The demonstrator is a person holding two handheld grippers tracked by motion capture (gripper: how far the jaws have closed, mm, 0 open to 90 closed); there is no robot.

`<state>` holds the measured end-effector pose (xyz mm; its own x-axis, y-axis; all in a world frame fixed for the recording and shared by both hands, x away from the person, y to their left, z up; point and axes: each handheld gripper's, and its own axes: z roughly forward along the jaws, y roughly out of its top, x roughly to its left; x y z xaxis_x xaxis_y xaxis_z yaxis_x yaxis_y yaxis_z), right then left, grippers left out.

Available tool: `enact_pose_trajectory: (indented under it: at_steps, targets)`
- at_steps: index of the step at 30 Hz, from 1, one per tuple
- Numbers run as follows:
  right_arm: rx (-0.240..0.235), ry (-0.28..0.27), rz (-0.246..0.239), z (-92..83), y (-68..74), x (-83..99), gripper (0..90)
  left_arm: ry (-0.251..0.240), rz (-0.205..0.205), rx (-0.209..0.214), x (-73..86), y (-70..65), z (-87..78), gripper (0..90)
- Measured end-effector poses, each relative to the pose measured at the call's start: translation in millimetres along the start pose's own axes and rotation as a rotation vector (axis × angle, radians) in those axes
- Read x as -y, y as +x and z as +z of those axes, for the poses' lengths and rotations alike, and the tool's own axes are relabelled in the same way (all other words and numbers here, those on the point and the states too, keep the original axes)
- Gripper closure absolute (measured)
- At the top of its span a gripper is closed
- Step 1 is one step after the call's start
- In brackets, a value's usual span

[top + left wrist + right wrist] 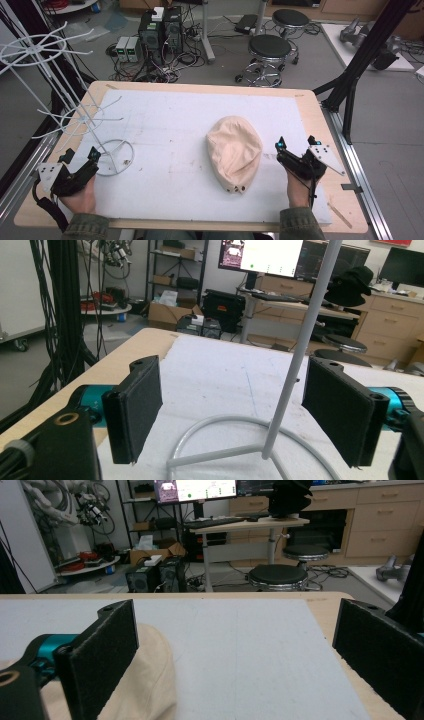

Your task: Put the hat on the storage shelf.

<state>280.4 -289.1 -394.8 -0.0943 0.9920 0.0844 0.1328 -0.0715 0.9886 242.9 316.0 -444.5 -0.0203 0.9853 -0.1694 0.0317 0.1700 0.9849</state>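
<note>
Left gripper [80, 156]: jaws spread wide, empty, beside the wire rack [107, 150] base
Right gripper [296, 144]: jaws spread wide, empty, just right of the beige cap [234, 150]
Table [170, 125]: white mat

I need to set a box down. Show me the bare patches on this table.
Free: the white mat between the wire rack and the beige cap, plus the far strip behind the cap. Crowded: the rack's ring base beside the left gripper.

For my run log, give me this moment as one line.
left gripper: open, by white rack base | right gripper: open, beside beige cap | cap: flat on white mat, untouched
</note>
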Motion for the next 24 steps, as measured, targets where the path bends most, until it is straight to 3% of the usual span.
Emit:
enact_pose_trajectory:
  at_steps: [5, 12, 19, 24]
  targets:
    - [-0.004, -0.015, 0.004, 9.2, 3.6, -12.6, 3.2, 0.002, -0.003, 0.0, -0.1, 0.6, -0.4, 23.8]
    - [-0.025, -0.011, -0.049, 27.9, 20.6, -36.1, 3.2, 0.001, -0.021, -0.003, 0.3, 3.6, -2.1, 23.8]
    - [-0.04, -0.003, -0.06, 45.0, 32.5, -44.4, 3.2, 0.005, -0.016, -0.003, 1.2, 3.8, -1.5, 23.7]
    - [-0.061, 0.02, -0.107, 61.4, 46.6, -48.4, 3.2, 0.003, -0.001, 0.001, 1.1, 1.9, -1.3, 23.8]
